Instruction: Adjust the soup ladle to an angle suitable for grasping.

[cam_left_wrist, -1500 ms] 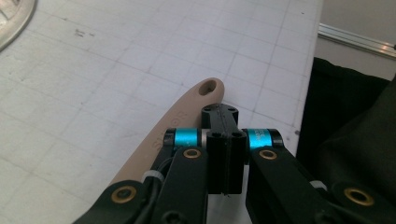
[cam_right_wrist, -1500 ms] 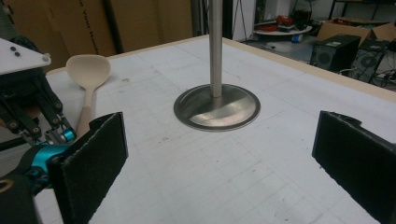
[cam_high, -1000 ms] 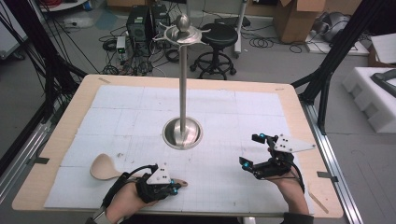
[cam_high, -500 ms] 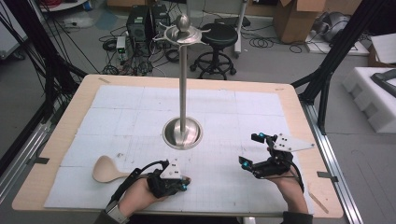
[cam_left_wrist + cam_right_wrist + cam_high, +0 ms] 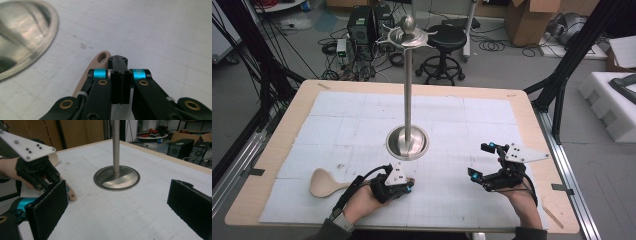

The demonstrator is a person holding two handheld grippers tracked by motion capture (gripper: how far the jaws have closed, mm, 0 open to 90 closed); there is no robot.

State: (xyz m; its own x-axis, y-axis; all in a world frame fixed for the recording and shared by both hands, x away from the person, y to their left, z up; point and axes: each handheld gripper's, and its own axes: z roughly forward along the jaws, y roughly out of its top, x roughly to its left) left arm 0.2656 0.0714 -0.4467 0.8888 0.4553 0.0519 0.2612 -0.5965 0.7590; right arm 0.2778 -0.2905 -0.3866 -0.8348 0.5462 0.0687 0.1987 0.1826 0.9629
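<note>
The tabletop (image 5: 277, 150) is a pale wooden board with a white gridded mat (image 5: 362, 125) over most of it; beyond it lie a floor with cables, a black stool (image 5: 447, 40) and cardboard boxes (image 5: 527, 20). A tall metal stand (image 5: 407, 90) rises from the middle of the mat on a round dished base (image 5: 407, 142), with a knob and small arms at its top; the base also shows at the top left of the left gripper view (image 5: 22, 37) and in the middle of the right gripper view (image 5: 116, 178).

A wooden spoon (image 5: 324, 183) lies flat on the mat near the front left, its bowl pointing left and its handle running right under the left hand (image 5: 362, 205); the handle end, with a small hole, pokes out just past the claw tips (image 5: 101, 58) and lies short of the base, apart from it.

The left claw (image 5: 404, 186) sits low over the spoon handle, its jaws pressed together, with the handle beside and beneath them; whether they pinch it I cannot tell. The right claw (image 5: 482, 161) is at the front right, held by the right hand (image 5: 524, 200), well apart from the spoon; its jaws are spread wide, nothing between them, their black pads (image 5: 47, 207) facing the stand.
</note>
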